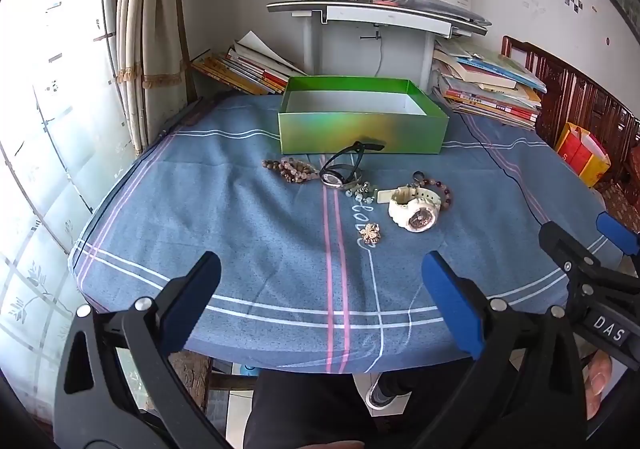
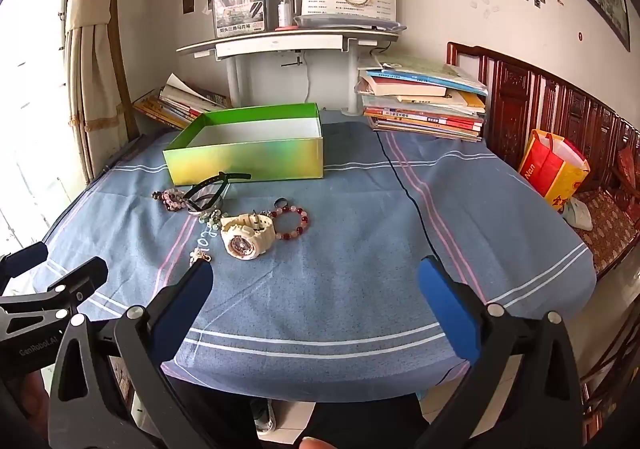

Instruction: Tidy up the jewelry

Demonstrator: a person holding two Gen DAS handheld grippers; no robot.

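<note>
Lying in a loose cluster on the blue striped cloth of the surface (image 1: 248, 249), just in front of the open green iridescent cardboard box (image 1: 362, 129), the jewelry has not yet been sorted; the box appears empty. The cluster comprises a cream plastic wristwatch with a rose-gold dial (image 1: 414, 209), a black-strapped wristwatch with a round metal case (image 1: 340, 169), a brown and pink beaded bracelet (image 1: 288, 169), a red and pink beaded bracelet (image 2: 290, 223), a pale green bead string (image 1: 362, 191) and a small gold flower-shaped brooch (image 1: 369, 233).

Several pieces touch or overlap. The black watch lies against the brown bracelet and the green string, and the cream watch rests against the red bracelet. Closing on one piece may therefore drag a neighbour along or drop it short of the box. The brooch lies flat and apart from the rest; the pads may slide over it or pinch the cloth instead.

The left hand-held gripper (image 1: 320, 295) hovers over the near edge of the surface with jaws spread fully, holding and touching nothing. The right hand-held gripper (image 2: 314, 299) is likewise wide open and empty, well short of the cluster.
</note>
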